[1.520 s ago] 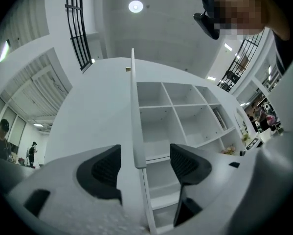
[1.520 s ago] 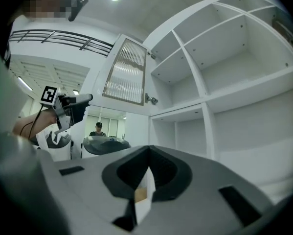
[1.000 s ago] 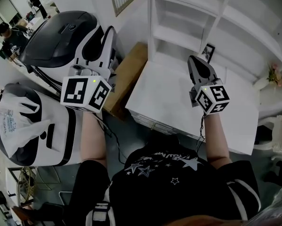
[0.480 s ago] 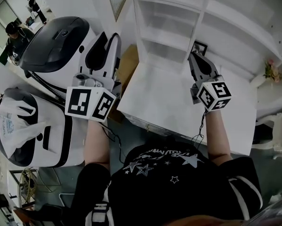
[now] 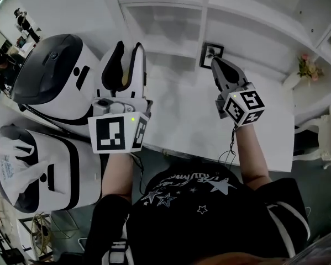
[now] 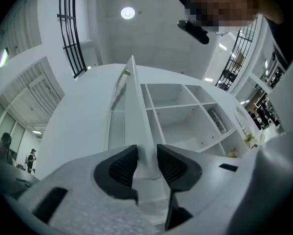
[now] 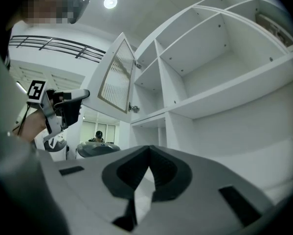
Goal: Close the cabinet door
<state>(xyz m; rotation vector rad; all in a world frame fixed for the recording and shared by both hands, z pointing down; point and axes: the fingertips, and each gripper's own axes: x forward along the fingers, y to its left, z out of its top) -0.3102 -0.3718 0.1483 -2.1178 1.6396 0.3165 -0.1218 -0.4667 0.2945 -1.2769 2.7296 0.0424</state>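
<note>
The white cabinet door (image 7: 118,77), a frame around ribbed glass, stands swung out from the white shelf unit (image 7: 195,58). In the left gripper view I see the door edge-on (image 6: 133,106), running up from between my jaws. My left gripper (image 6: 146,163) has the door's lower corner between its pads; the jaws are opening, and the door still fills the gap. The right gripper view shows that gripper (image 7: 63,109) at the door's bottom corner. My right gripper (image 7: 148,153) is shut on nothing and points at the shelves. In the head view the left gripper (image 5: 129,51) is left of the right gripper (image 5: 214,62).
A white counter (image 5: 182,109) lies below the shelves. A small picture frame (image 5: 210,52) and pink flowers (image 5: 304,66) stand at its back. Two bulky white machines (image 5: 49,76) (image 5: 38,164) crowd the left side. People stand far off at the left (image 5: 2,65).
Both grippers have moved toward the shelf unit, the left one swinging rightward. The brown box by the counter has dropped out of the head view.
</note>
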